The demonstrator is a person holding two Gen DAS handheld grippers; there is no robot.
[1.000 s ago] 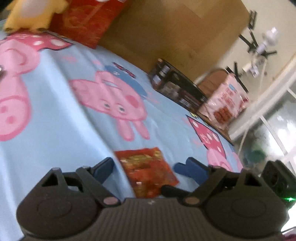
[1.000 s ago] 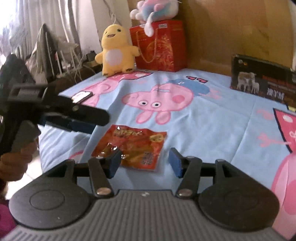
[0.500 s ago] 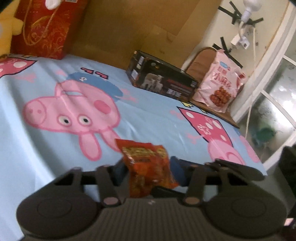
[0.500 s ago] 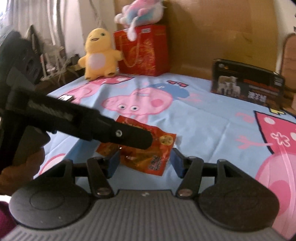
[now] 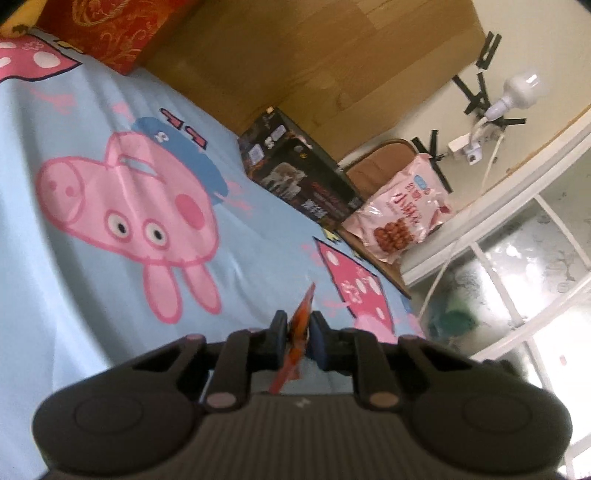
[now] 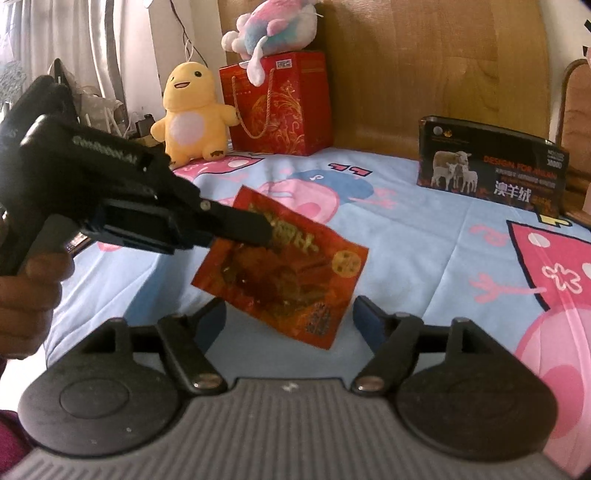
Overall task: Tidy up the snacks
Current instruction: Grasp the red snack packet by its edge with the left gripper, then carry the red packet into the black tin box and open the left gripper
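A red snack packet (image 6: 284, 273) hangs in the air above the blue cartoon bedsheet (image 6: 424, 236). My left gripper (image 5: 298, 334) is shut on the packet's edge, which shows edge-on in the left wrist view (image 5: 297, 332). In the right wrist view the left gripper (image 6: 258, 229) comes in from the left. My right gripper (image 6: 290, 319) is open and empty, just below and in front of the packet. A pink snack bag (image 5: 402, 218) leans at the far right side of the bed.
A black box (image 6: 491, 170) with sheep pictures stands at the bed's far side, also in the left wrist view (image 5: 299, 177). A red gift bag (image 6: 277, 103), a yellow plush (image 6: 192, 114) and a pastel plush (image 6: 273, 26) stand against the wooden headboard (image 6: 424, 66).
My left gripper has shut on the red packet and lifted it off the sheet. The packet now hangs upright. My right gripper stays open.
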